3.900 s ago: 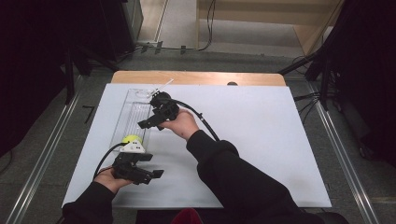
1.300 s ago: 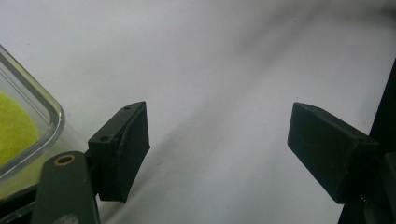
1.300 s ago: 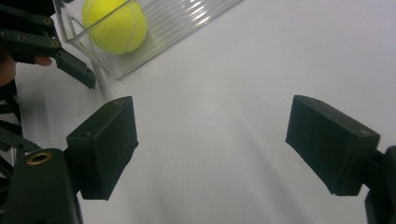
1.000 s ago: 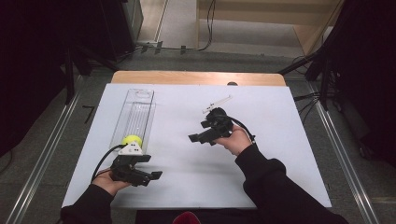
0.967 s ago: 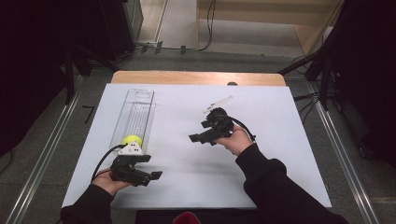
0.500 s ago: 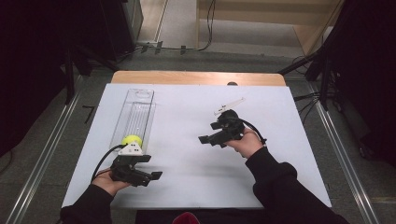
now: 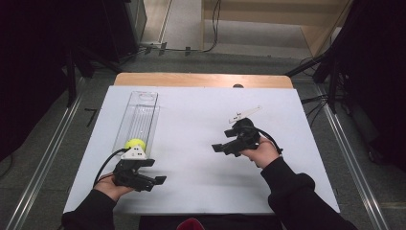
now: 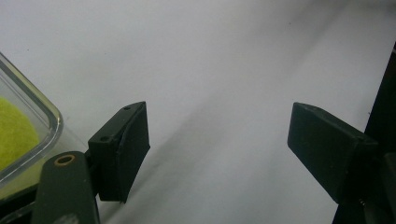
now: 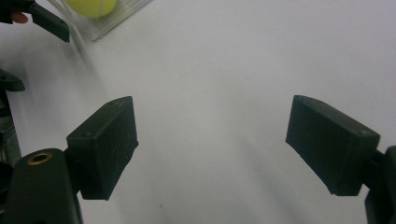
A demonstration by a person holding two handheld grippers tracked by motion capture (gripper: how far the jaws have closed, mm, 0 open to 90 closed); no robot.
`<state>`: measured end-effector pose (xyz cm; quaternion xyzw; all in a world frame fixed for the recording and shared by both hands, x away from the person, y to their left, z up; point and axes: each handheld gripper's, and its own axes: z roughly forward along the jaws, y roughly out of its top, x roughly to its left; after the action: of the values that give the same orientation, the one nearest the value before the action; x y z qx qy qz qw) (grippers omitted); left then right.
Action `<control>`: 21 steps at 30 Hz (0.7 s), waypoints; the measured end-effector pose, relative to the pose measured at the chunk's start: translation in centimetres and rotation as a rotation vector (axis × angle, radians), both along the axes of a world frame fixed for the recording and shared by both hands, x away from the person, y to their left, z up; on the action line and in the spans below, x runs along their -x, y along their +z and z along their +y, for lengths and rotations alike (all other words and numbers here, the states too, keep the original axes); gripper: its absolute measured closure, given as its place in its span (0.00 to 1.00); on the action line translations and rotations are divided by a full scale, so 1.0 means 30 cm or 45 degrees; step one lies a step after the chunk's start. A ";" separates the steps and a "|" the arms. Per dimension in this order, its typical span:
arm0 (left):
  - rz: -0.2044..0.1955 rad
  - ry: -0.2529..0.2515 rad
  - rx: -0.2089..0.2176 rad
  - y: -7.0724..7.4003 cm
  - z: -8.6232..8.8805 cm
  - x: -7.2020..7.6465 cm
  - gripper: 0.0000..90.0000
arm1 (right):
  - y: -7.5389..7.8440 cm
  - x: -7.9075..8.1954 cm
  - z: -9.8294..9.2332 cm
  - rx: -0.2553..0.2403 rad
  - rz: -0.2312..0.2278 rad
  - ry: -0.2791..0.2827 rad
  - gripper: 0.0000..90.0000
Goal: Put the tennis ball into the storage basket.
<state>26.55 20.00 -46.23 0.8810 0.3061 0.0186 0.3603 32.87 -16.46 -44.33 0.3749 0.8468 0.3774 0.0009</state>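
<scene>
No legible text or labels anywhere

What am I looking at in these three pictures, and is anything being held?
A person sits at a table with a white sheet and holds a hand-operated tool in each hand. The left gripper and right gripper each have two black jaws. The high view looks down from above. The other two come from cameras riding on each gripper, looking along its jaws. On the sheet lies a long clear tray with a yellow-green ball at its near end, and a small white piece lies beyond the right gripper. Both pairs of jaws stand open with nothing between them.
</scene>
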 end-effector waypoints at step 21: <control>0.001 -0.003 -0.007 0.000 -0.001 0.000 0.24 | -0.006 0.064 -0.096 0.002 -0.019 -0.031 0.16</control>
<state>26.54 19.96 -46.23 0.8824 0.3051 0.0188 0.3577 30.95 -19.34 -44.51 0.3824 0.8424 0.3794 0.0120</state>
